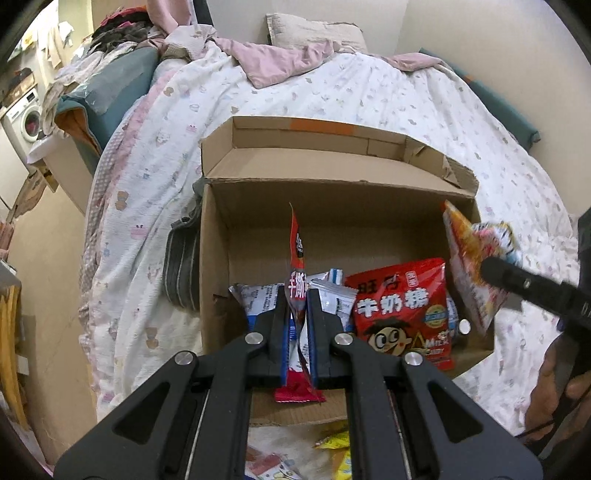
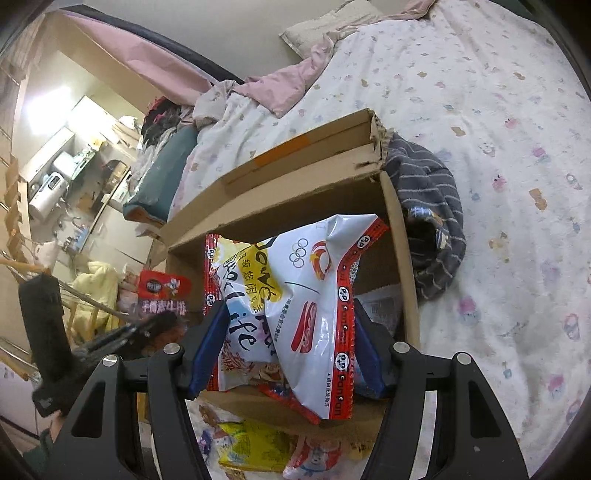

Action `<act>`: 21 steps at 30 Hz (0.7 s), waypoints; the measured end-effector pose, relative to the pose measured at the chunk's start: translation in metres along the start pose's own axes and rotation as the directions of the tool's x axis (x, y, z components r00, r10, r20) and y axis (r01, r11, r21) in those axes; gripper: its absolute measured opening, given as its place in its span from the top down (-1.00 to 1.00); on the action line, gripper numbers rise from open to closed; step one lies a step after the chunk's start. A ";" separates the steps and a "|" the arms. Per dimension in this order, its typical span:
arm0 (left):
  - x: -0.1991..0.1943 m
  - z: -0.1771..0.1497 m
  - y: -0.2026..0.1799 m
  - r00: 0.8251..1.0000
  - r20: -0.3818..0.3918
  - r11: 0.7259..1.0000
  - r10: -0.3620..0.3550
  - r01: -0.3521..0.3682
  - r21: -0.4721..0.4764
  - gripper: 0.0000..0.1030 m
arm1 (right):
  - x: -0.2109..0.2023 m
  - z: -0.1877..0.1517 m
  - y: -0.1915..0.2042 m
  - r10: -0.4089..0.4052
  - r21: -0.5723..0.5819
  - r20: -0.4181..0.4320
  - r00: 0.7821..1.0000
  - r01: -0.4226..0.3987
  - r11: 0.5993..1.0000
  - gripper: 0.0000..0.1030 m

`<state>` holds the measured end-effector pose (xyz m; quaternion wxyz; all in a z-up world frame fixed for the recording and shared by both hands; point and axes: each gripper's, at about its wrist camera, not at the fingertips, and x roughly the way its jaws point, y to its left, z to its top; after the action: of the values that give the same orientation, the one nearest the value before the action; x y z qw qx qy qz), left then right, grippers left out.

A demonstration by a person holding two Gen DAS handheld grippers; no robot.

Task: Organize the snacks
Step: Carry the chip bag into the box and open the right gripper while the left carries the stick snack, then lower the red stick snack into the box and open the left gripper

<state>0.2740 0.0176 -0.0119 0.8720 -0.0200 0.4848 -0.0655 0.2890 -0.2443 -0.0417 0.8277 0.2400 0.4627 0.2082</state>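
One cardboard box (image 1: 332,206) on the bed (image 1: 369,96), two claws each holding one snack packet, one pillow (image 1: 314,31) at twelve o'clock.

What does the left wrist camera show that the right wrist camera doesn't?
Only the left view: the red milk candy bag lying inside the box, and the left tool clamping a thin red packet.

Only the right view: yellow snack packets on the bed below the box.

Both: the cardboard box and the right tool's white puffy snack bag.
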 end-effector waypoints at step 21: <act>-0.003 0.007 0.004 1.000 0.028 1.000 -0.012 0.013 -0.017 -0.23 | 0.014 0.006 -0.003 -0.014 0.015 0.007 1.000 0.013 1.000 -0.80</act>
<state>0.2785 0.0215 -0.0059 0.8780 -0.0314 0.4730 -0.0665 0.3009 -0.2403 -0.0502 0.8289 0.2439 0.4628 0.1981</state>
